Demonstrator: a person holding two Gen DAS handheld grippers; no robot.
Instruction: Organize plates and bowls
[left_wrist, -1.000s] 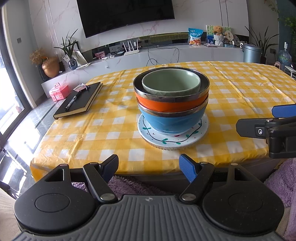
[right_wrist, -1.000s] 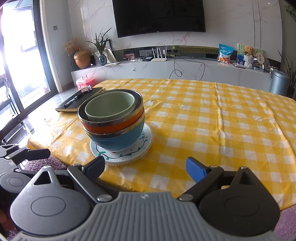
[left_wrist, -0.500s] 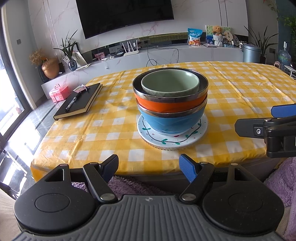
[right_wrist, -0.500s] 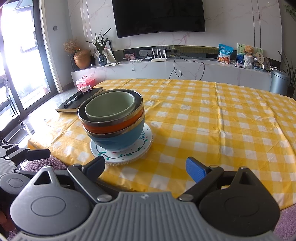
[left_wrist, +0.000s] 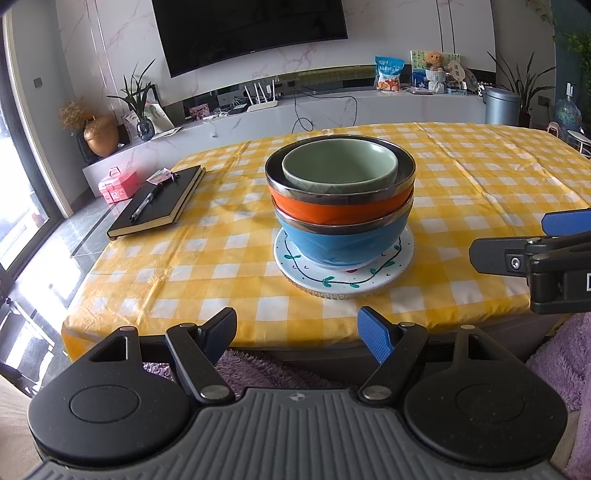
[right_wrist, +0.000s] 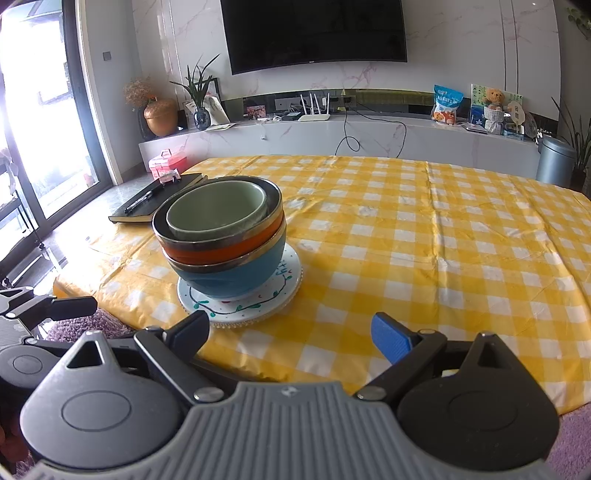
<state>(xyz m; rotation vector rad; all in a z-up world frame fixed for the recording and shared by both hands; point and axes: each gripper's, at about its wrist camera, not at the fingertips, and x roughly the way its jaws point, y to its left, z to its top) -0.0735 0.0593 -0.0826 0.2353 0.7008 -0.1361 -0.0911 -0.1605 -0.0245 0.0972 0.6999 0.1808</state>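
A pale green bowl (left_wrist: 340, 168) nests in an orange bowl (left_wrist: 341, 208), which sits in a blue bowl (left_wrist: 341, 242). The stack stands on a white plate with a vine pattern (left_wrist: 380, 275) near the table's front edge. The same stack shows in the right wrist view: green bowl (right_wrist: 218, 212), orange bowl (right_wrist: 225, 251), blue bowl (right_wrist: 232, 278), plate (right_wrist: 258, 306). My left gripper (left_wrist: 297, 334) is open and empty, just off the table edge in front of the stack. My right gripper (right_wrist: 291, 334) is open and empty, over the front edge, right of the stack.
A black notebook (left_wrist: 159, 201) with a pen on it lies at the table's left. The yellow checked tablecloth (right_wrist: 424, 229) stretches bare to the right and back. The right gripper's finger (left_wrist: 517, 254) juts in at the right of the left wrist view. Purple fuzzy fabric (left_wrist: 258, 369) lies below the table edge.
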